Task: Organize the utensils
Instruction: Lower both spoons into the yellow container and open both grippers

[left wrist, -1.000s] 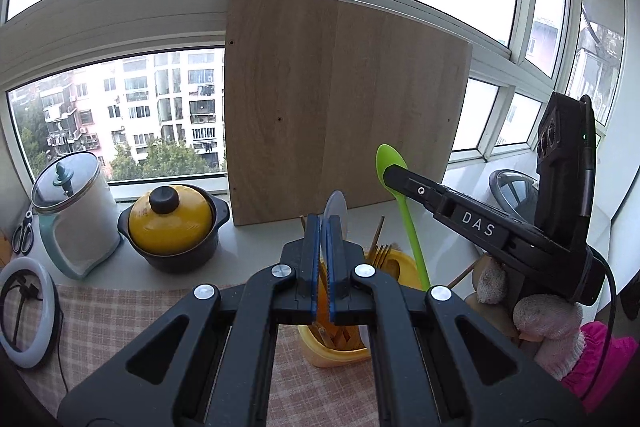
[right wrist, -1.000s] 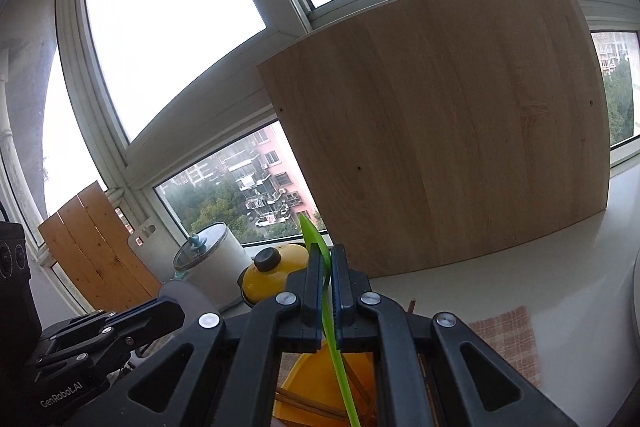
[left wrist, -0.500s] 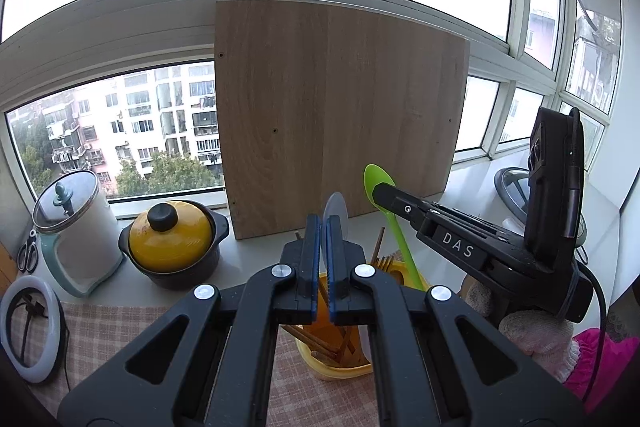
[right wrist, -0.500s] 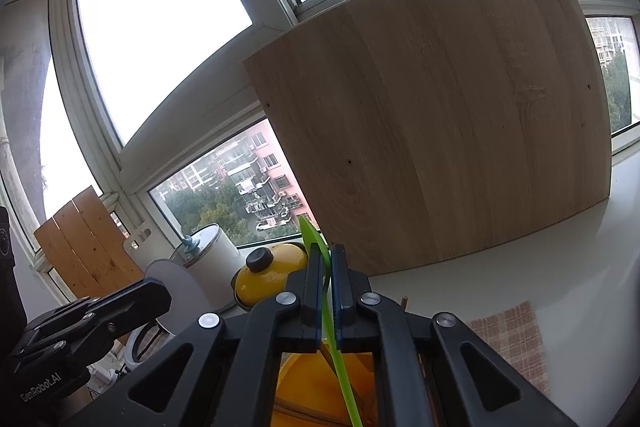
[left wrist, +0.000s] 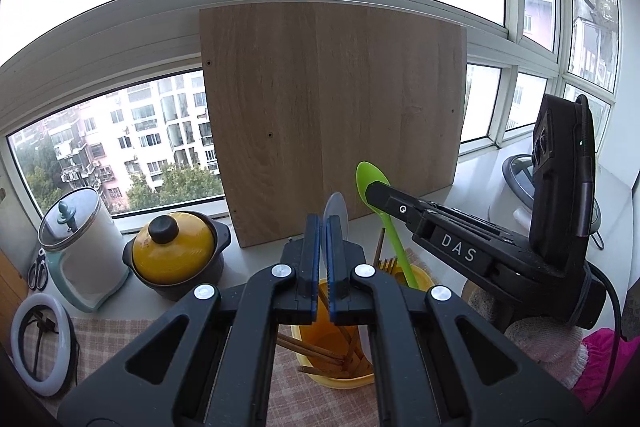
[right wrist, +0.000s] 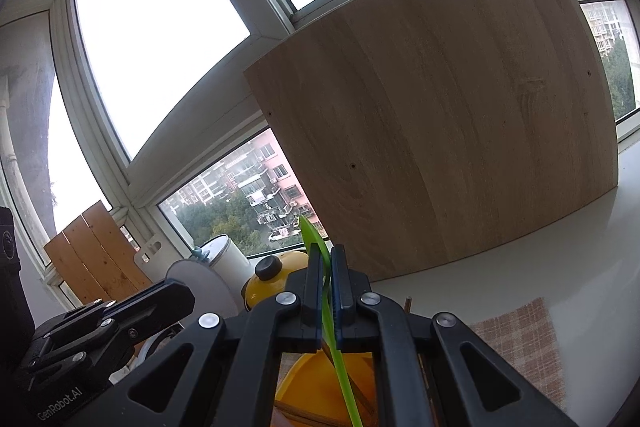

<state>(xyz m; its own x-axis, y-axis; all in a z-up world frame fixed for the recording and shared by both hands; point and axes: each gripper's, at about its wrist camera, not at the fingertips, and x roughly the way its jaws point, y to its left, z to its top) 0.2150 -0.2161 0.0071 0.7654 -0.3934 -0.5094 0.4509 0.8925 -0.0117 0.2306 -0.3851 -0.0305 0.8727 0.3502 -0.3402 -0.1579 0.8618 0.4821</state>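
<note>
My left gripper [left wrist: 323, 227] is shut on a white spoon [left wrist: 335, 211], whose bowl sticks up past the fingertips. Just below it a yellow utensil holder [left wrist: 420, 277] stands on a checked cloth, with wooden chopsticks [left wrist: 320, 349] and a fork inside. From the right, my right gripper [left wrist: 374, 193] is shut on a green spoon [left wrist: 370, 173]; its handle slants down into the holder. In the right wrist view the green spoon [right wrist: 310, 237] is pinched between the pads of the right gripper [right wrist: 327, 267] above the holder [right wrist: 316, 383], and the left gripper [right wrist: 188, 297] holds the white spoon [right wrist: 200, 283] at lower left.
A large wooden board [left wrist: 332, 115] leans on the window behind the holder. To the left stand a yellow lidded pot [left wrist: 174, 255], a white canister [left wrist: 82, 251], a ring light [left wrist: 40, 343] and scissors [left wrist: 38, 269]. A gloved hand and pink sleeve [left wrist: 600, 355] are at the right.
The left gripper has drawn back from the board with the white spoon, so more of the yellow holder shows under its fingers. The right gripper with the green spoon has barely moved.
</note>
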